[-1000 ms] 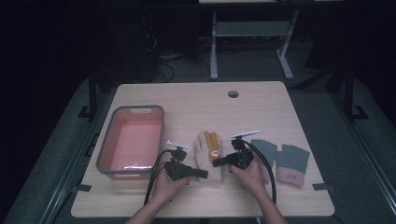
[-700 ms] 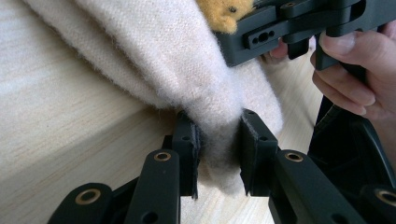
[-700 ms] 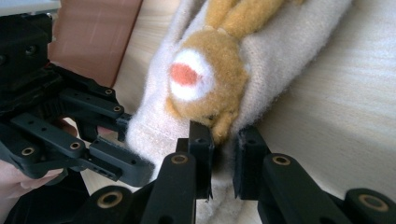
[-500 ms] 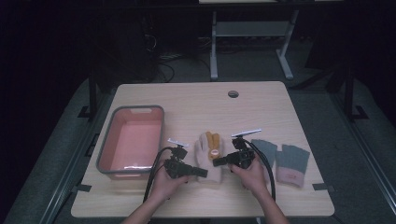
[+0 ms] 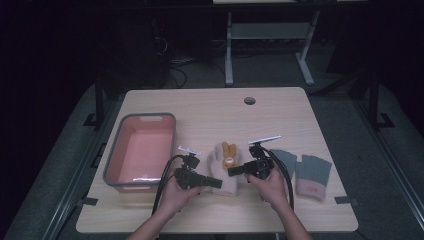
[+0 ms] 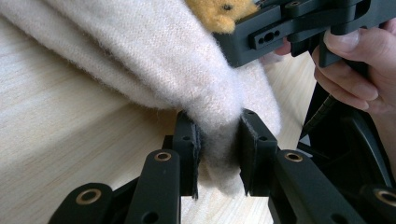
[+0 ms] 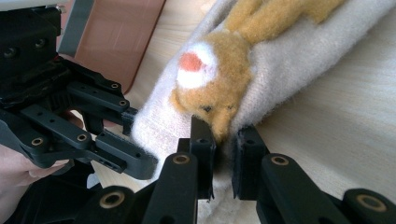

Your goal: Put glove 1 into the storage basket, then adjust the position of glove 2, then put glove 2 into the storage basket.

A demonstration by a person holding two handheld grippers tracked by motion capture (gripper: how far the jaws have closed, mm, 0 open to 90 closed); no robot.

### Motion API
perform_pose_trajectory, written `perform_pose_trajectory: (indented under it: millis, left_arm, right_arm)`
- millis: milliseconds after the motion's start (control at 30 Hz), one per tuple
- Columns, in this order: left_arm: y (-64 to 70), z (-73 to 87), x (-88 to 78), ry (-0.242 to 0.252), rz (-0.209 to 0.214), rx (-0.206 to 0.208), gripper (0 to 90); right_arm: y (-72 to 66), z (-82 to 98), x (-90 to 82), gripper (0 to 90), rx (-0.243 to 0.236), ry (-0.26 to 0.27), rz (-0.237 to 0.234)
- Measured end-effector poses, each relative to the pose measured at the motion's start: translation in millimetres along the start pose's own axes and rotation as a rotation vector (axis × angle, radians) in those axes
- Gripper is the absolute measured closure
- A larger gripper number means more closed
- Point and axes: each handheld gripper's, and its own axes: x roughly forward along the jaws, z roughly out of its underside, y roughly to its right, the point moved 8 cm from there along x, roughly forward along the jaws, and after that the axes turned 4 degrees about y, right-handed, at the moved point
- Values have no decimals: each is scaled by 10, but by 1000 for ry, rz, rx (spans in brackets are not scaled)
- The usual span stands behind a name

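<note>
Dark room, metal stand legs at the far side; in front of me a pale wooden table (image 5: 210, 110) with a round cable hole (image 5: 249, 100) near its far edge. Item one: pink tub (image 5: 113, 165) with a grey rim, left part of the table, nothing visible inside. Item two: cream woolly mitten (image 5: 225, 175) with an orange animal face sewn on, lying near the middle of the near half, between my two hands. Item three: pair of grey mittens (image 5: 310, 172) with pink cuffs, flat on the right, just beside my right hand. My left gripper (image 5: 217, 184) comes in from the left, jaws nearly together and pinching a fold of the cream mitten (image 6: 219, 140) at its near edge; the fabric bulges out between the pads. My right gripper (image 5: 233, 171) comes in from the right, jaws likewise clamped narrow on the mitten (image 7: 224, 135), just below the orange face with its white-and-red patch. The two gripper tips sit close to each other over the mitten, which rests on the table.
</note>
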Motion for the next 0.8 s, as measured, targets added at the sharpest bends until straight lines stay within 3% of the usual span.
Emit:
perform_pose_trajectory:
  millis: [400, 800]
  left_arm:
    - [8, -31, -8, -6, 12, 7, 713]
    - [74, -127, -167, 15, 37, 26, 715]
  right_arm:
    - [-4, -20, -25, 814, -2, -1, -3]
    - [-152, -130, -105, 818, -21, 19, -18]
